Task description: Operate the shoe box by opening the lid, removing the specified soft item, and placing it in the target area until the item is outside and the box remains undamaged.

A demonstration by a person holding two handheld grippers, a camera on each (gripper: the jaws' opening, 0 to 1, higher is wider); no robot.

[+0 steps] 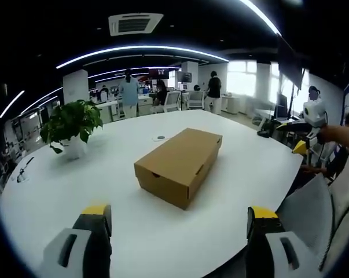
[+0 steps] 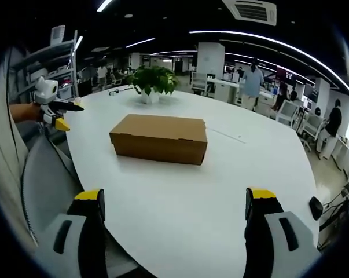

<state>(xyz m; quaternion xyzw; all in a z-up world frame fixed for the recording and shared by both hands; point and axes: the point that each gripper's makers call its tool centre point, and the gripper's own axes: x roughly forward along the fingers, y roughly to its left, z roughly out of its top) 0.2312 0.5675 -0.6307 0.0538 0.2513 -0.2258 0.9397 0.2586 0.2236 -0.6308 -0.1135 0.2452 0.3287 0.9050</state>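
Shoe box [image 1: 180,165] sits closed at centre frame in the left gripper view, on the white round bench [image 1: 105,185]; in the right gripper view it is centre, slightly upper left [image 2: 160,138]. Plain brown cardboard, lid fully down, no tape visible.

Left tongs [image 1: 177,231] at the bottom of the left gripper view, jaws wide apart, holding nothing, well short of the box. Right tongs [image 2: 174,223] likewise spread and empty at the bottom of the right gripper view. The left tongs also show at the left edge of the right gripper view [image 2: 58,110], off the bench edge; the right ones sit at the right edge of the left gripper view [image 1: 310,124].

Handling guess: box looks light, thin-walled cardboard, stiff enough but easy to crush or crease at the corners, so a hard pinch is risky. The lid has small notches on the near front face, likely the best spot to hook a jaw tip under and lift, with the other tongs steadying the base. It may slide on the smooth bench. Soft item inside is hidden; can't tell what it is.

Potted plant [image 1: 73,124] upper left and a small round disc [image 1: 159,138] behind the box, both well apart from it.
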